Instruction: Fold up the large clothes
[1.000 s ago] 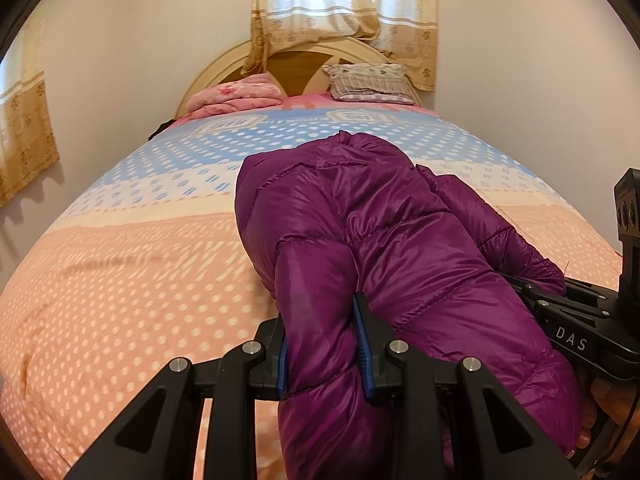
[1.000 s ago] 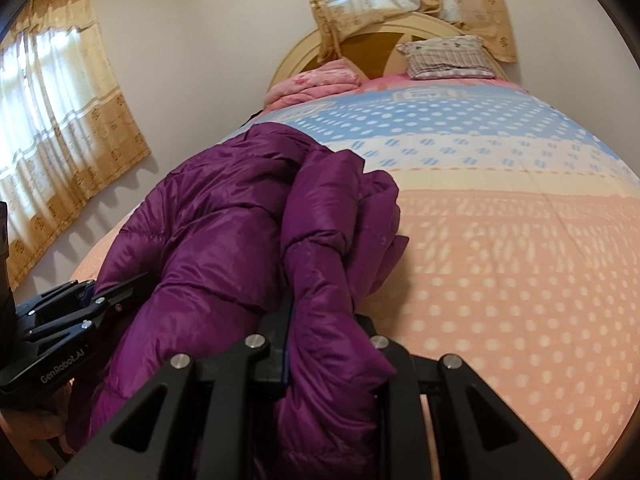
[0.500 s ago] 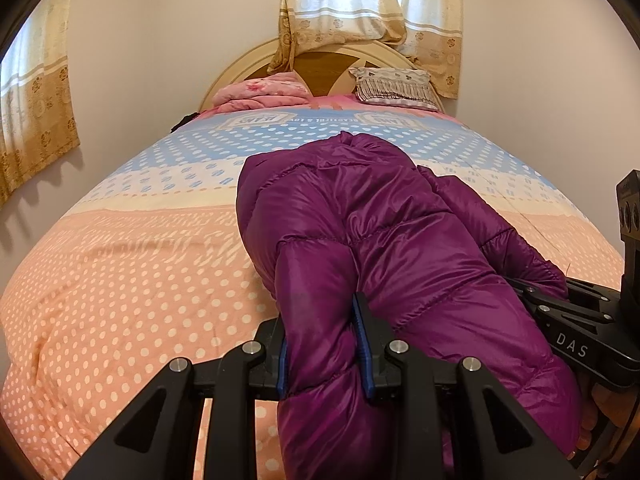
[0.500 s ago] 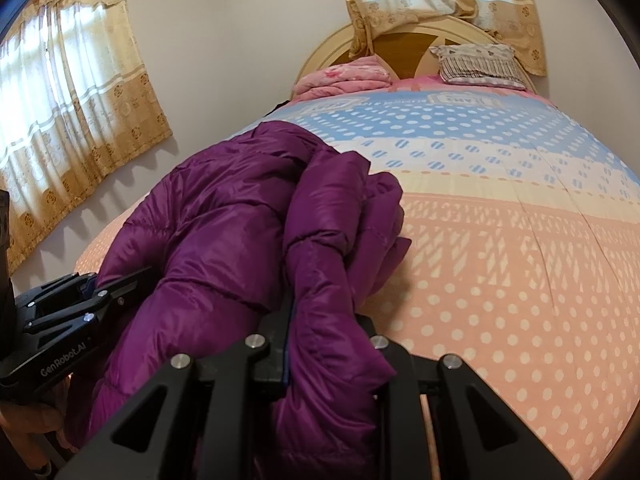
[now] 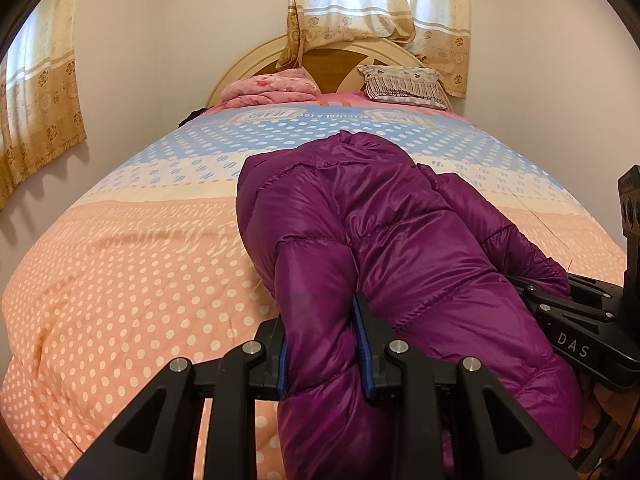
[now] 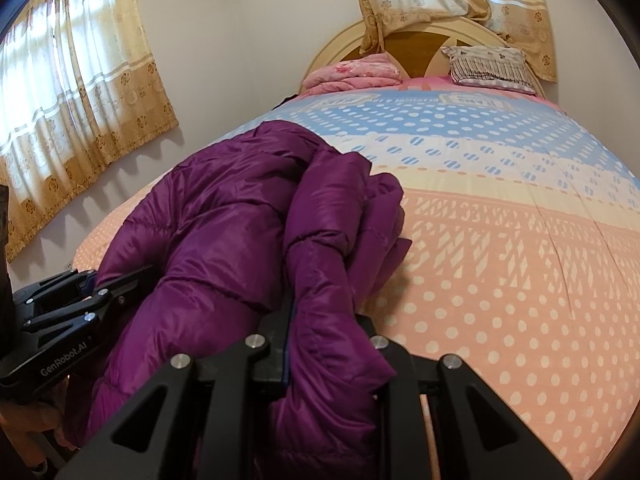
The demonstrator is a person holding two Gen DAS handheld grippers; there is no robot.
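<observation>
- The left gripper [image 5: 322, 340] is clamped on a thick fold at the near edge of the purple puffer jacket [image 5: 400, 248]; its blue-lined fingers [image 5: 362, 344] press into the padding from both sides.
- The right gripper [image 6: 326, 344] is likewise clenched on a bunched fold of the same jacket, the fabric spilling over and hiding most of its pads.
- Each gripper shows at the edge of the other's view, just beside the jacket's flank.
- The jacket lies in a rumpled, doubled-over heap on the bed [image 5: 120, 280], its near end held by both grippers and its far end resting on the cover around where the peach dotted band meets the blue one.
- Beyond it, at the head of the bed, a folded pink blanket [image 5: 268, 88] and a striped pillow [image 5: 404, 84] sit against the rounded headboard [image 5: 256, 60].
- Patterned yellow curtains [image 6: 72, 92] hang on the walls.
</observation>
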